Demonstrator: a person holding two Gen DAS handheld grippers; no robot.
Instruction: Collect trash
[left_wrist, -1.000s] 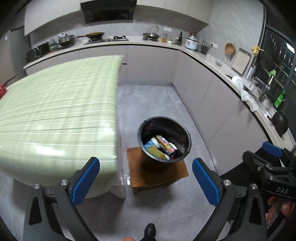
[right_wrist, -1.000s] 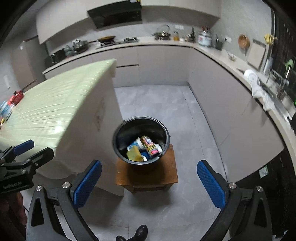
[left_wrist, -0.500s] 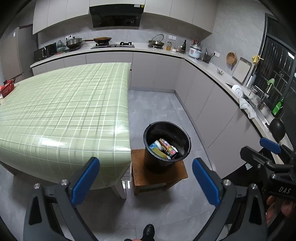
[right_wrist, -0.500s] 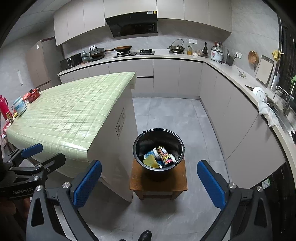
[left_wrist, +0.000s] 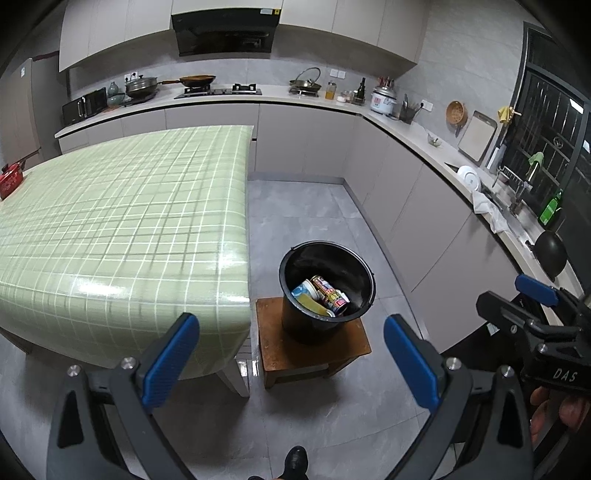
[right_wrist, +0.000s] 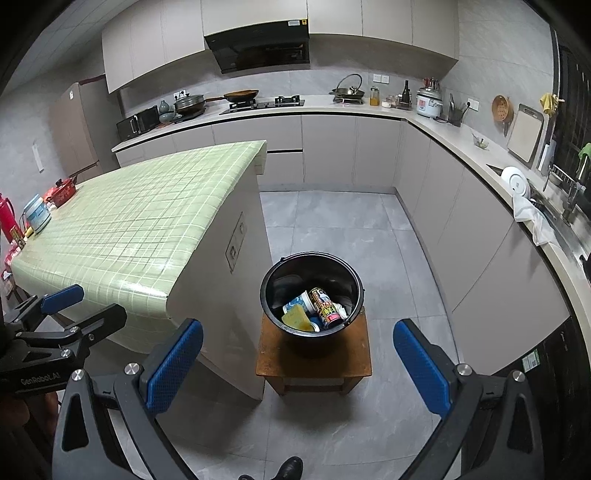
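A black bucket (left_wrist: 354, 275) stands on a low brown stool (left_wrist: 273, 343) beside the table; it also shows in the right wrist view (right_wrist: 280, 275). Inside lie a can (left_wrist: 328, 291), a white cup and a yellow sponge (right_wrist: 295, 320). My left gripper (left_wrist: 291, 360) is open and empty, held back from and above the bucket. My right gripper (right_wrist: 297, 363) is open and empty too, at a similar distance. Each gripper shows at the edge of the other's view.
A table with a green checked cloth (left_wrist: 122, 206) fills the left. A red pot (right_wrist: 62, 191) and tubs stand at its far end. Grey counters (left_wrist: 417, 129) with cookware run along the back and right. The floor (right_wrist: 332, 214) is grey tile.
Both grippers have risen and tilted up; the bucket sits lower and smaller in view and more of the kitchen shows. Both stay open and empty.
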